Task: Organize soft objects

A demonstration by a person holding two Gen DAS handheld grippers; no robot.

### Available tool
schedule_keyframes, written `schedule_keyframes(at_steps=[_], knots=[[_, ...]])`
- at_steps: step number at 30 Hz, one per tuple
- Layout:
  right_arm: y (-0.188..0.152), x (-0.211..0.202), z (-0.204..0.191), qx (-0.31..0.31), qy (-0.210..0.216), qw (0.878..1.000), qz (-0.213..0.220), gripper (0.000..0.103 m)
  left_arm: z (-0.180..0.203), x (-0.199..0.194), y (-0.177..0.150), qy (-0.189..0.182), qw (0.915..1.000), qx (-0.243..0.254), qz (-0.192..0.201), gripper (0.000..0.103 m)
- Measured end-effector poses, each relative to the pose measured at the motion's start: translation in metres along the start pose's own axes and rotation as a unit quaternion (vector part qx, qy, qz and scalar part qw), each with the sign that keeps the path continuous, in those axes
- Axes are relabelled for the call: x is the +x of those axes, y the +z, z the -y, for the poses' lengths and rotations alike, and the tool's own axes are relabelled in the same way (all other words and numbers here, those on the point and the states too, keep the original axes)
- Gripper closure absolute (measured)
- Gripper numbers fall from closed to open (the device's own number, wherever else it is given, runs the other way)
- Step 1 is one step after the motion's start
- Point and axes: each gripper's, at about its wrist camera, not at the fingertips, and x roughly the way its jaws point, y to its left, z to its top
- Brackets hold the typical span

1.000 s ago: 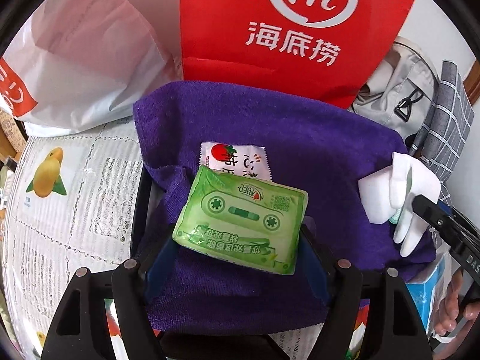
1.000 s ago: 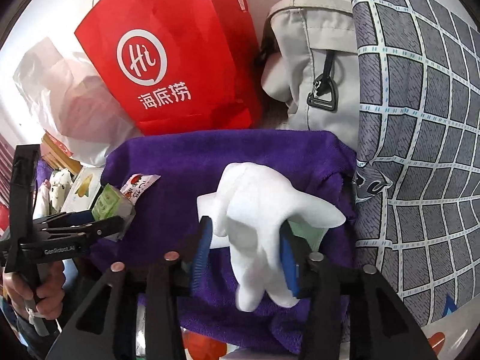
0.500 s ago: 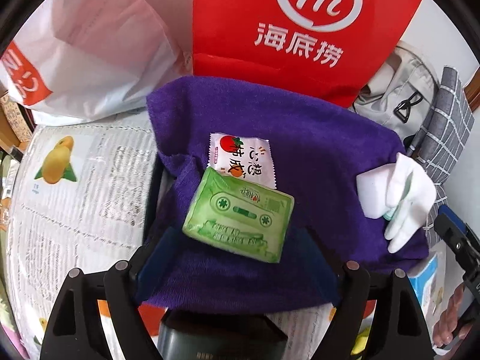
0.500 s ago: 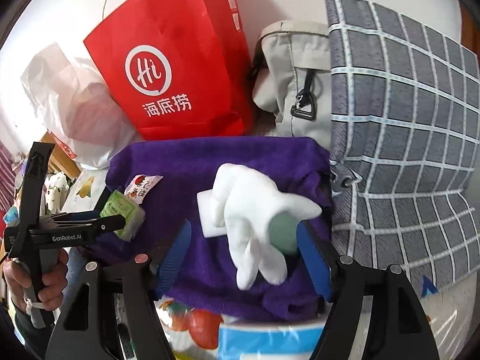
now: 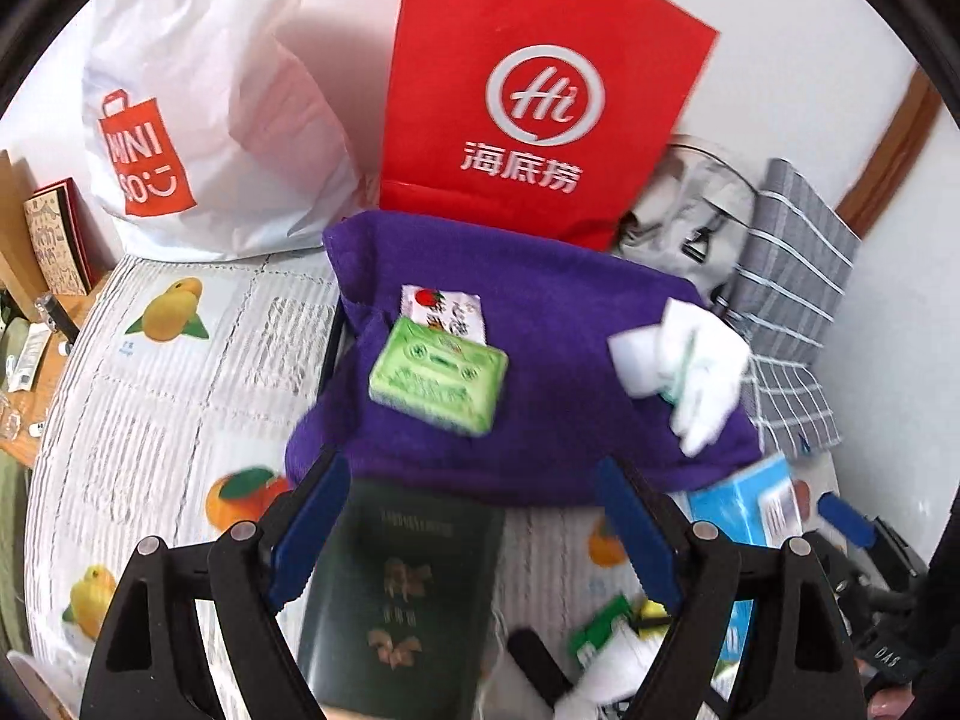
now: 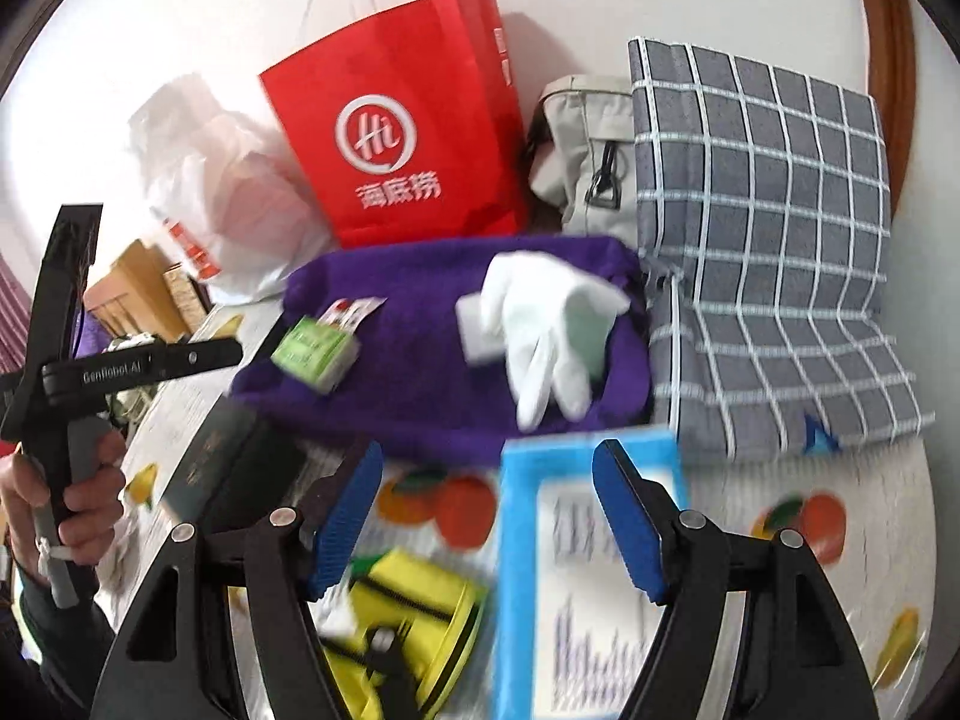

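Observation:
A purple towel (image 5: pixel 558 420) (image 6: pixel 420 396) lies folded on the table. On it rest a green tissue pack (image 5: pixel 438 384) (image 6: pixel 315 354), a strawberry sachet (image 5: pixel 444 306) (image 6: pixel 354 312) behind the pack, and a white glove (image 5: pixel 708 384) (image 6: pixel 540 324) over a white sponge (image 5: pixel 630 354). My left gripper (image 5: pixel 474 516) is open and empty, back from the towel's near edge, above a dark green booklet (image 5: pixel 408 588). My right gripper (image 6: pixel 486 516) is open and empty, hovering over a blue box (image 6: pixel 576 588), short of the glove.
A red paper bag (image 5: pixel 540 108), a white plastic bag (image 5: pixel 180 120), a grey backpack (image 6: pixel 582 162) and a checked grey cushion (image 6: pixel 762 228) crowd the back. A yellow object (image 6: pixel 414 612) lies near me on the fruit-print tablecloth (image 5: pixel 150 390). A hand (image 6: pixel 66 492) holds the left gripper.
The left gripper let go of the green pack and the right let go of the glove. Both pulled back and up from the towel, so the booklet and blue box now show.

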Motion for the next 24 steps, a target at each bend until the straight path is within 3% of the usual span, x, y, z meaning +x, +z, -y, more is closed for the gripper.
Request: schedule_keyframes(at_steps=[4, 11, 14, 24], knots=[[-0.028, -0.009, -0.007, 0.003, 0.031, 0.999, -0.023, 0.053, 0.005, -0.016, -0.025, -0.003, 0.9999, 0.01, 0.005, 0.019], [-0.076, -0.016, -0.024, -0.018, 0.048, 0.997, -0.062, 0.068, 0.008, -0.033, -0.062, -0.01, 0.9998, 0.014, 0.005, 0.02], [-0.091, -0.015, -0.035, -0.027, 0.061, 0.995, -0.077, 0.07, 0.007, -0.039, -0.077, -0.019, 0.9998, 0.008, 0.003, 0.02], [-0.105, 0.016, -0.04, -0.021, 0.026, 0.993, -0.115, 0.07, -0.009, -0.049, -0.122, -0.032, 0.9994, -0.009, -0.004, 0.02]])
